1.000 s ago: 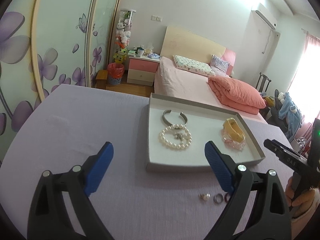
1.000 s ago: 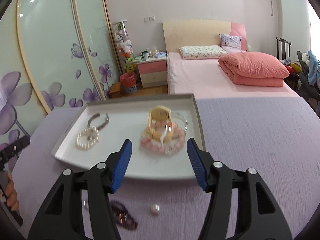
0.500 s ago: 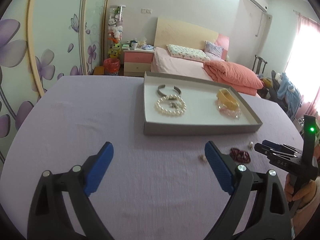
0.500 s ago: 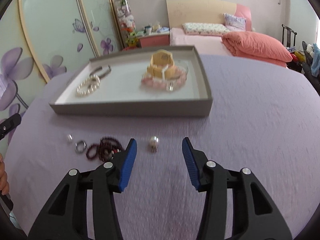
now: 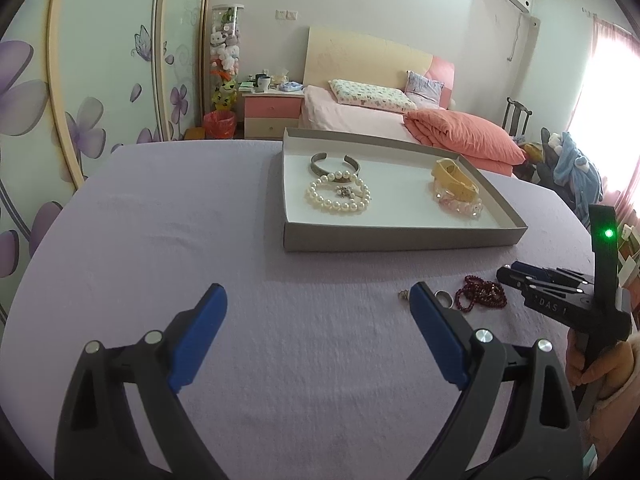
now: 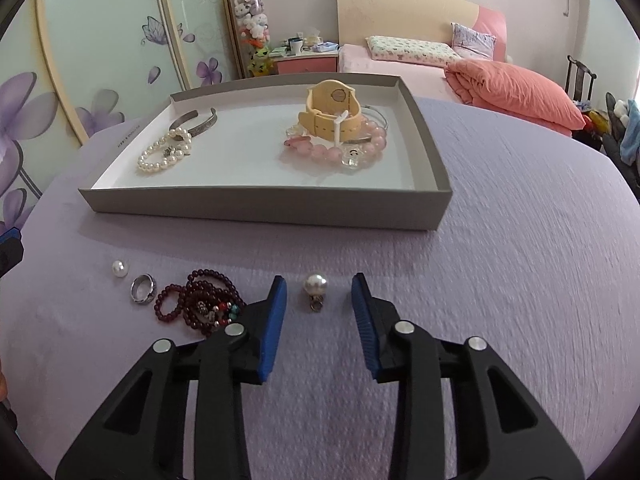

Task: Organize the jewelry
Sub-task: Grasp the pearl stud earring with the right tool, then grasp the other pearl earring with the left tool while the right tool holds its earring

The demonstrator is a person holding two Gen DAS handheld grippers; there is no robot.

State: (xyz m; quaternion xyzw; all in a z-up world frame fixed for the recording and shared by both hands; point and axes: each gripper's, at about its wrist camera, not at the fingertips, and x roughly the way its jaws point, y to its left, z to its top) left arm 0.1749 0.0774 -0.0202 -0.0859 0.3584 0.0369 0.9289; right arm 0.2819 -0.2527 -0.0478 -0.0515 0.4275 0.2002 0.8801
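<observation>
Here the loose jewelry lies on the purple surface [image 6: 520, 264] in front of the gray tray [image 6: 264, 204]. A pearl pendant [image 6: 315, 286] sits between the blue fingertips of the right hand-held gripper [image 6: 319, 282], whose jaws stand partly open, a gap on each side of the pendant, holding nothing. To its left lie a dark red bead bracelet [image 6: 202, 300], just beside it a silver ring [image 6: 143, 289], and further left a single pearl [image 6: 119, 268].

Inside the tray, the right wrist view shows a pearl bracelet [image 6: 164, 154] touching a silver cuff [image 6: 196, 122] on the left, and a yellow watch [image 6: 332, 110] standing on a pink bead bracelet [image 6: 340, 148] on the right.

The left wrist view shows the left hand-held gripper [image 5: 318, 300] wide open and empty above the bare cloth, well apart from the tray [image 5: 400, 236]. It also shows what the other view cannot: the right hand-held gripper [image 5: 508, 274] from the side, with a green light on its body, close to the red bracelet [image 5: 482, 296] and ring [image 5: 444, 299]. The pearl pendant is hidden there.
</observation>
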